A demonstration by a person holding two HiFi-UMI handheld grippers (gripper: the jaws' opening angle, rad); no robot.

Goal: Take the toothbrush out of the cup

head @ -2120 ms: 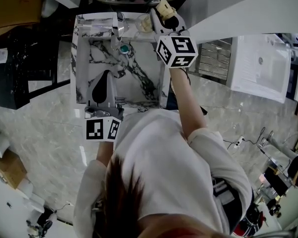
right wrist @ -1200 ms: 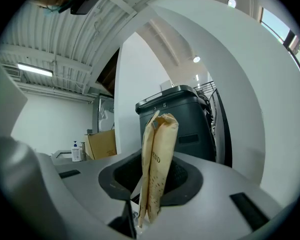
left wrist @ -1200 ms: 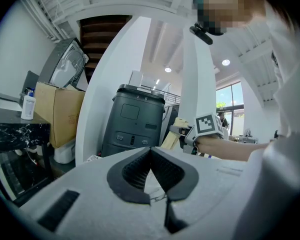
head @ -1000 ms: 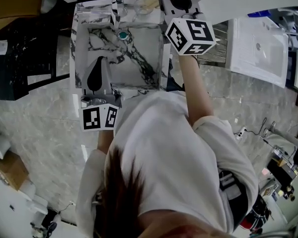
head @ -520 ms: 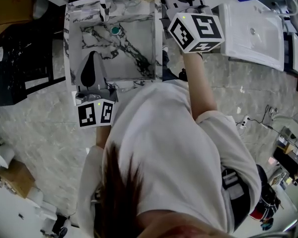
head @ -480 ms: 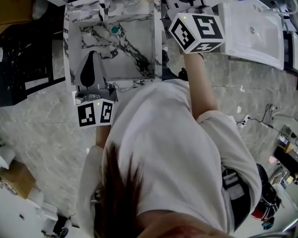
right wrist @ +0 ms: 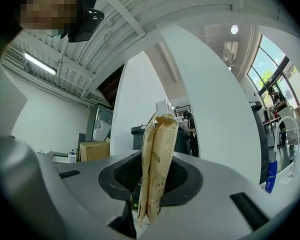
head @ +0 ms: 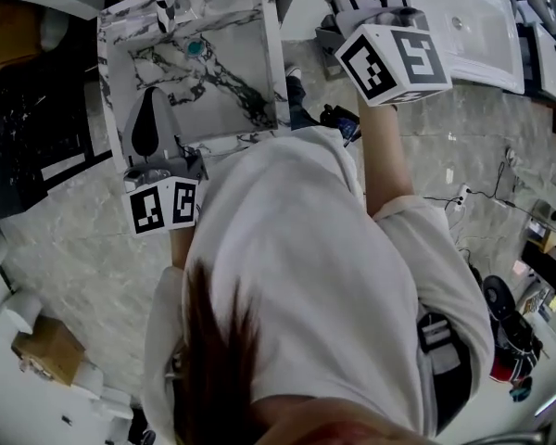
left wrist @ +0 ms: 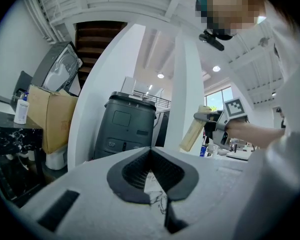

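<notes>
R gripper (right wrist: 152,184) clamps tan paper-wrapped toothbrush (right wrist: 157,149), no cup in sight, so removal looks done; L gripper (left wrist: 152,176) closed, empty. Next, prob: set it down w/ firm grip

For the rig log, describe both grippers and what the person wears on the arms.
The left gripper and right gripper have pale grey bodies and black ribbed pads. Each carries a white cube with black square markers. The person wears a white short-sleeved shirt.
</notes>
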